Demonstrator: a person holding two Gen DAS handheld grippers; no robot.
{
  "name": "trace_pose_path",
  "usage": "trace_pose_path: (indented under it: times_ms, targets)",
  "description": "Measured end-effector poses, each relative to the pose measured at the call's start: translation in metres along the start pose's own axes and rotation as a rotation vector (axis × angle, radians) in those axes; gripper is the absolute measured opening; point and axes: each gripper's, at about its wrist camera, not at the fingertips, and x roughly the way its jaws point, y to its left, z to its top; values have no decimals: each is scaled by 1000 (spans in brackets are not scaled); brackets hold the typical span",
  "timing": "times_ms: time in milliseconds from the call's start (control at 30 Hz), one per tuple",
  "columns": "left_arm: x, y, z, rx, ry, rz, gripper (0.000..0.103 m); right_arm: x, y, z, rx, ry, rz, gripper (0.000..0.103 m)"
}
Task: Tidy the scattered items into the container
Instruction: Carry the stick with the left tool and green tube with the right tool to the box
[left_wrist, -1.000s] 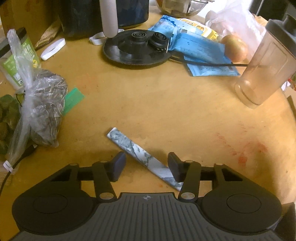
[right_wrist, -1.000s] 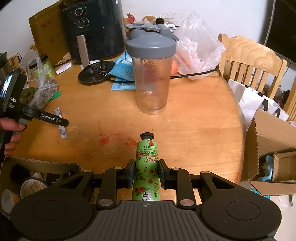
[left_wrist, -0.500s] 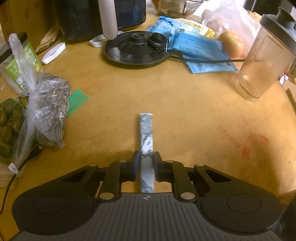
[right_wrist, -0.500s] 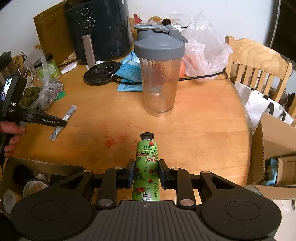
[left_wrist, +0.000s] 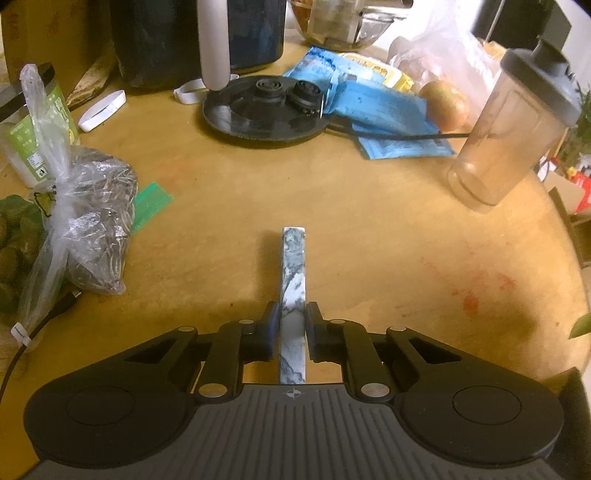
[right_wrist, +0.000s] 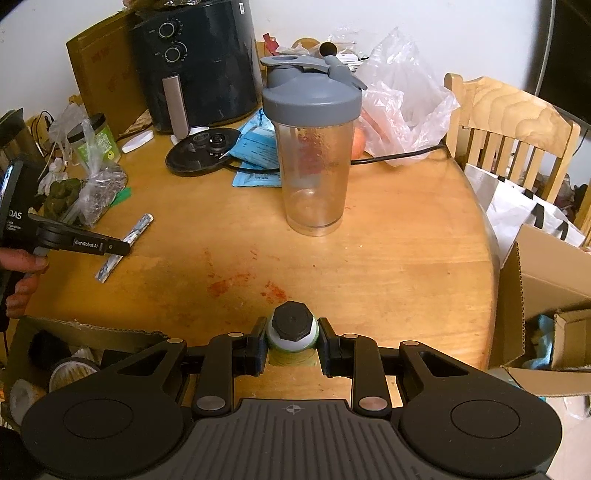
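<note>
My left gripper (left_wrist: 292, 325) is shut on a flat marbled white-and-grey stick (left_wrist: 293, 280) that points straight ahead, just above the wooden table (left_wrist: 369, 229). From the right wrist view the same stick (right_wrist: 127, 242) shows at the left, held by the left gripper (right_wrist: 120, 248) in a person's hand. My right gripper (right_wrist: 291, 341) is shut on a green hand-cream tube (right_wrist: 291, 328), now seen end-on with its black cap facing the camera. A cardboard box (right_wrist: 85, 328) with several items inside sits below the table's near-left edge.
A shaker bottle (right_wrist: 314, 162) stands mid-table. Behind it are an air fryer (right_wrist: 195, 62), a black round base (right_wrist: 199, 155), blue packets (left_wrist: 384, 122), a plastic bag (right_wrist: 402, 99) and a cord. Bagged seeds (left_wrist: 92, 221) and a green jar (right_wrist: 96, 142) lie left. A chair (right_wrist: 513, 129) and boxes stand right.
The left gripper closed on the marbled stick, turned it straight and lifted it slightly. The right gripper tilted the green tube so its cap now faces the camera.
</note>
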Motion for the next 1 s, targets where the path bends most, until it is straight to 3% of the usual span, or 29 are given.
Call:
trace_pose_path:
  times_ms: [567,1000]
  targets:
    - [-76,-10,-12,-46,-138,-34,15,-15,10,8,-46,-42,60,29]
    - [-143,-31,-55,-94,-202,-26,15,-44,32,19,-86,-107,140,29]
